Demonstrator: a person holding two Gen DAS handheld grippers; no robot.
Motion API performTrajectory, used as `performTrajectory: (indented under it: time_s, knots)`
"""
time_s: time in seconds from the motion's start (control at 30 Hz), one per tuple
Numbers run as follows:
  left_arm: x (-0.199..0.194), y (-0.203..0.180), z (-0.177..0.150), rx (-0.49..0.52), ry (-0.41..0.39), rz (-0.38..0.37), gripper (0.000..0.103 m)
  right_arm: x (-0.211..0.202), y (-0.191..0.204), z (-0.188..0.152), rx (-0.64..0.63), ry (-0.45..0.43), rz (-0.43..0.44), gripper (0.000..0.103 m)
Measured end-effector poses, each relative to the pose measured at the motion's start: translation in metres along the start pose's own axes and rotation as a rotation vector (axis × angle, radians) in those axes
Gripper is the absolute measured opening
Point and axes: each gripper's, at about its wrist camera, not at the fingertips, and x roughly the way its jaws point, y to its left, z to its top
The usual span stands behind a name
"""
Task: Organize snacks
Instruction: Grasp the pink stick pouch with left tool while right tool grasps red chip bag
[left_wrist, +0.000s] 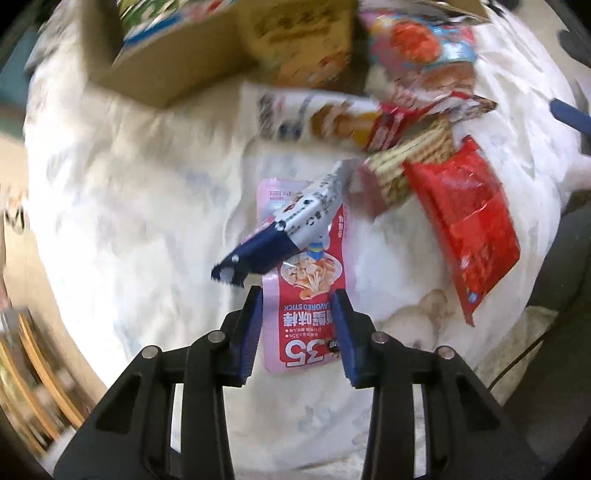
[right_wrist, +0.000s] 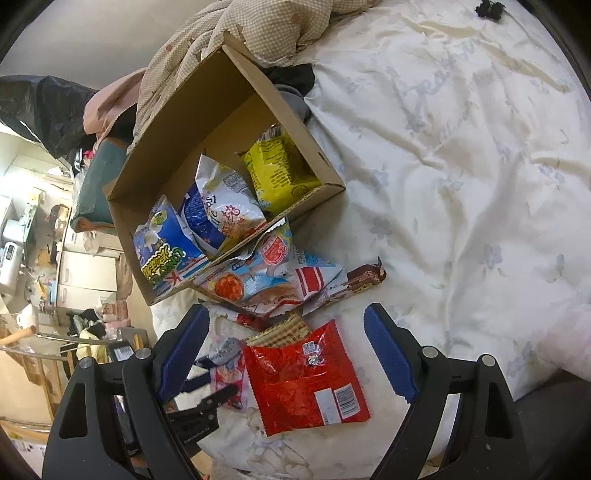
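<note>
My left gripper (left_wrist: 298, 295) is open, its fingers either side of the near end of a pink and red snack-stick pack (left_wrist: 306, 280) lying on the white bedspread. A blue and white pack (left_wrist: 284, 232) hangs in the air just ahead of the fingers, blurred and touching neither. My right gripper (right_wrist: 286, 321) is wide open above a red foil pack (right_wrist: 303, 376). A cardboard box (right_wrist: 321, 158) holds a yellow pack (right_wrist: 280, 166) and blue and white packs (right_wrist: 218, 206). More packs (right_wrist: 273, 280) lie between the box and the red foil pack.
A wafer pack (right_wrist: 280, 332) and a brown bar (right_wrist: 365, 277) lie by the pile. A beige quilt (right_wrist: 266, 33) is heaped behind the box. The bed edge runs along the left, with cluttered furniture (right_wrist: 44, 258) beyond. The bedspread (right_wrist: 461, 166) stretches right.
</note>
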Motion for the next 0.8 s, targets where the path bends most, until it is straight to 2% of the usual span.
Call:
performTrajectory:
  time_s: [0.13,0.17,0.2,0.27,0.37,0.47,0.5,0.53,0.6,0.67,0.8]
  knots:
    - [0.006,-0.005,-0.012,-0.001,-0.009,0.05,0.035,-0.001,0.002,0.001,-0.012,-0.001,0.001,0.088]
    - [0.007,-0.011,-0.015,-0.001,-0.006,0.048,0.042,0.0,0.002,0.0,-0.013,0.002,-0.001,0.088]
    - [0.009,-0.016,-0.013,-0.008,-0.004,0.047,0.054,0.001,0.001,0.0,-0.014,0.008,-0.005,0.088]
    - [0.012,-0.017,-0.006,-0.027,-0.005,0.081,0.066,0.003,0.0,-0.001,-0.017,0.023,-0.027,0.088]
    - [0.017,-0.015,0.013,-0.031,-0.022,0.096,0.066,0.013,-0.003,-0.004,-0.03,0.07,-0.085,0.088]
    - [0.017,-0.026,0.036,-0.003,-0.034,0.112,0.064,0.039,-0.005,-0.016,-0.044,0.196,-0.127,0.088]
    - [0.014,-0.029,0.036,-0.001,-0.033,0.102,0.056,0.047,-0.004,-0.02,-0.05,0.235,-0.124,0.088]
    - [0.013,-0.029,0.036,-0.005,-0.03,0.088,0.054,0.057,-0.001,-0.026,-0.063,0.278,-0.12,0.088]
    - [0.013,-0.033,0.044,-0.014,-0.035,0.09,0.054,0.07,0.005,-0.033,-0.098,0.32,-0.13,0.089]
    - [0.003,-0.028,0.04,-0.023,-0.036,0.09,0.053,0.083,0.011,-0.039,-0.137,0.355,-0.16,0.098]
    - [-0.013,-0.008,0.033,-0.059,-0.047,0.076,0.053,0.114,0.018,-0.054,-0.2,0.446,-0.205,0.098]
